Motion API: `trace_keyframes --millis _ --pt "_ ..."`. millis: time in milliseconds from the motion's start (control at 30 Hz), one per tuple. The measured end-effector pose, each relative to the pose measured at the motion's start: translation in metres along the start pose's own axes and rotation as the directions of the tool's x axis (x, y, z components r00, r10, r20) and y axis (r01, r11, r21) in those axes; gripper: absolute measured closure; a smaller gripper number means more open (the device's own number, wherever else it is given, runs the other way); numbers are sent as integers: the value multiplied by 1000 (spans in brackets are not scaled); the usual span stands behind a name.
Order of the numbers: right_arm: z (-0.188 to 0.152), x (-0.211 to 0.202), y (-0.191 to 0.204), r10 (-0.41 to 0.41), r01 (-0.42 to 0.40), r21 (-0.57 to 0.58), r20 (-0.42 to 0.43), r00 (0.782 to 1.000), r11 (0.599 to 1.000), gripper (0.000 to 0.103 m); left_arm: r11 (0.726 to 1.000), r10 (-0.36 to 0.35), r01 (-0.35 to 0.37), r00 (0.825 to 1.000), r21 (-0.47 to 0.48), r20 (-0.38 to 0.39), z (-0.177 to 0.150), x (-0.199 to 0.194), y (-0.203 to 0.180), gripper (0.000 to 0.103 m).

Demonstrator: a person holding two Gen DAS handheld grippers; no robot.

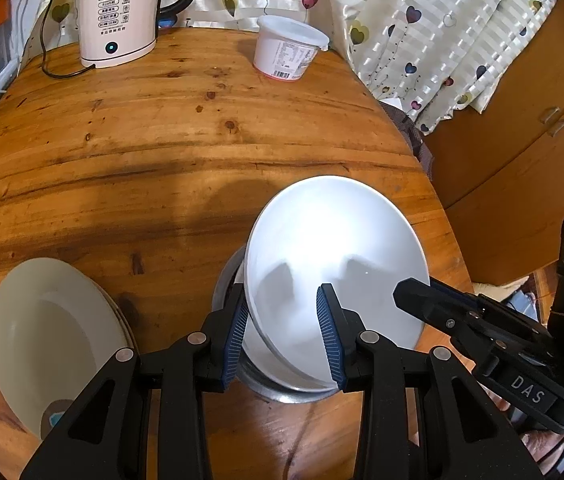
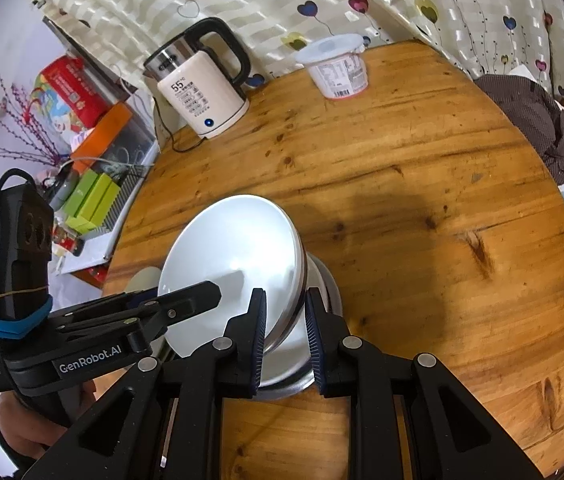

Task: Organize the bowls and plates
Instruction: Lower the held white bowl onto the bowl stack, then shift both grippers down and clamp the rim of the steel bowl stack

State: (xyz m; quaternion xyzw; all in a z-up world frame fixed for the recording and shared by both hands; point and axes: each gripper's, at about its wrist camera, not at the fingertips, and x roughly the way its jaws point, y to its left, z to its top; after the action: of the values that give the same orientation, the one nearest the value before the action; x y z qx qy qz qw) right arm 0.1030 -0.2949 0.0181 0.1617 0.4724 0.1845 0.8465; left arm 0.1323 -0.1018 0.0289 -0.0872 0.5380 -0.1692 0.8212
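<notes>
Gleaming round wooden table (image 1: 162,152), heart-print curtain (image 1: 422,40)

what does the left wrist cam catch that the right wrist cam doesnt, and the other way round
Only the left wrist view shows the cream plates clearly, stacked near the table edge, and the wooden cabinet.

Only the right wrist view shows the cluttered shelf with colourful boxes, and the dark cloth past the table's far side.

Both show the white bowl tilted on a metal bowl, the left gripper and right gripper straddling its rim, plus the kettle, the yogurt tub and the wooden table.
</notes>
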Motion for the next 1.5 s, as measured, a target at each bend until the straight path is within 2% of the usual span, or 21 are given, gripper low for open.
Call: trace_keyframes --millis 333,633,1133,1233,1500 --pt "-9 4 -3 4 -4 0 -18 1000 1000 83 999 37 -37 999 24 19 -9 0 -5 66" --pt "-13 7 -3 -1 0 -14 -24 1000 1000 83 993 98 -101 994 66 57 -16 0 -12 66" --pt "-14 12 -4 -21 20 -37 -29 999 999 83 974 174 -189 978 125 119 -23 3 -23 64" --pt "-14 12 -3 -26 25 -50 -27 999 998 83 968 197 -214 972 129 132 -24 4 -24 61" --pt "-14 13 -3 -32 31 -70 -17 999 997 83 976 168 -186 973 109 158 -27 3 -18 60"
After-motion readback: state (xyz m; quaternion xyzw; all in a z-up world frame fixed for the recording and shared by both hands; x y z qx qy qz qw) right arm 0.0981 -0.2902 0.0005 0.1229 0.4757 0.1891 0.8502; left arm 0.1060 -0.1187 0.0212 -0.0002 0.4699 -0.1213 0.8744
